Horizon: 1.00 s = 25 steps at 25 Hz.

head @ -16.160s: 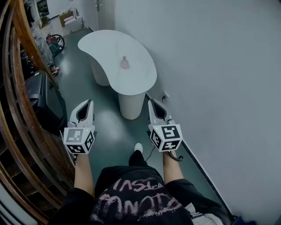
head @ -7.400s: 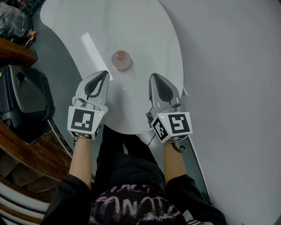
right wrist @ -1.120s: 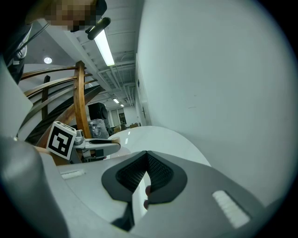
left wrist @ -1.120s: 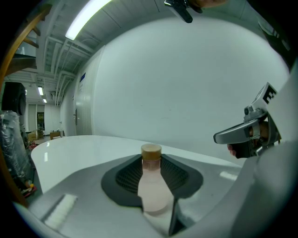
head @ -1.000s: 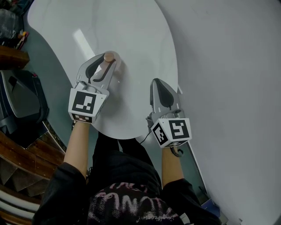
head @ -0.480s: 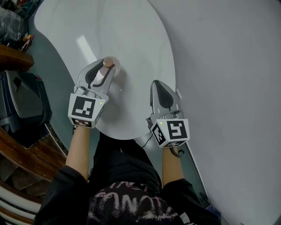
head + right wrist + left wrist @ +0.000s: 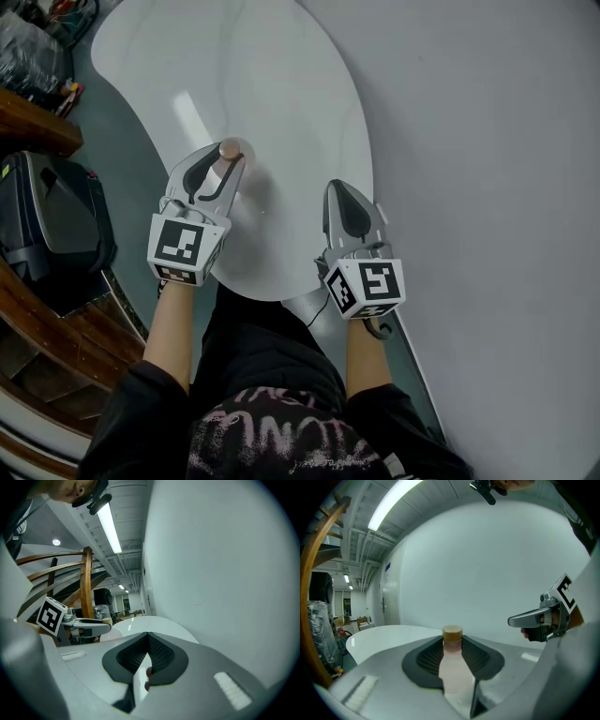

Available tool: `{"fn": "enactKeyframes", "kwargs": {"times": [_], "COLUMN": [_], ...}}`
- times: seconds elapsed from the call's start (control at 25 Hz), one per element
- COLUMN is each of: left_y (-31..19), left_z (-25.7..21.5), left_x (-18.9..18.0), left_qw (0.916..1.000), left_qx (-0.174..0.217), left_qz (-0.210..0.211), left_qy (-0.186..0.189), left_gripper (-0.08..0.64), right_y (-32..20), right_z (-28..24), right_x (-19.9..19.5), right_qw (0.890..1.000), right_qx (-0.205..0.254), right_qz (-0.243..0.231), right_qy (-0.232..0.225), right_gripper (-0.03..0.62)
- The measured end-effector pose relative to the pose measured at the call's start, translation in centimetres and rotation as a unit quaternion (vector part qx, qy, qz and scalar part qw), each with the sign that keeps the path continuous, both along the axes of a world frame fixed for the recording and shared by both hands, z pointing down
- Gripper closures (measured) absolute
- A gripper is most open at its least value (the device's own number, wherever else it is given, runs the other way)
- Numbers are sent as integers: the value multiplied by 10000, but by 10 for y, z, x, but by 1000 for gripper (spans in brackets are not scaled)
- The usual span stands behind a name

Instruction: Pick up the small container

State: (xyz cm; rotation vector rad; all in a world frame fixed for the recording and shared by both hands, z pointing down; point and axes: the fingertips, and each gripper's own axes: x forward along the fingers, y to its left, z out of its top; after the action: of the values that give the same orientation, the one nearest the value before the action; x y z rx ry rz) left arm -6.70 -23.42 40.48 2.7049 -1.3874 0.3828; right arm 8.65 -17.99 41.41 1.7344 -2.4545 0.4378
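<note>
Head view: one white table (image 7: pixel 281 84); one small pink bottle (image 7: pixel 230 148) over its near part, held in your left gripper (image 7: pixel 221 161); one right gripper (image 7: pixel 340 190) alongside.
Left gripper view: jaws pinch the bottle's body, one tan cap (image 7: pixel 452 632) standing clear above. Risk: slackening your squeeze may let it slip or tilt.
Right gripper view: jaws pressed together, nothing between.

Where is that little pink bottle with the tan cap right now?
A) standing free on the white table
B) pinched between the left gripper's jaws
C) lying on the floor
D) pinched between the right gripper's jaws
B: the left gripper view shows the left gripper shut on the body of the pink bottle, while the right gripper has its jaws together with nothing between them.
</note>
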Motion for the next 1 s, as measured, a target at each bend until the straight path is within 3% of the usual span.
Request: {"fn": "enactKeyframes", "kwargs": {"times": [1.0], "left_y": [37], "left_z": [-57], "left_x": [-39], "left_qw": [9990], "left_qx": [243], "left_qz": [-343], "left_qy": [125], "left_gripper": [437], "right_y": [10], "right_z": [-64], "right_x": [-26], "right_qw": [9985], "right_qx": [500], "right_qz": [-187], "right_qy": [-105], "right_gripper": [571]}}
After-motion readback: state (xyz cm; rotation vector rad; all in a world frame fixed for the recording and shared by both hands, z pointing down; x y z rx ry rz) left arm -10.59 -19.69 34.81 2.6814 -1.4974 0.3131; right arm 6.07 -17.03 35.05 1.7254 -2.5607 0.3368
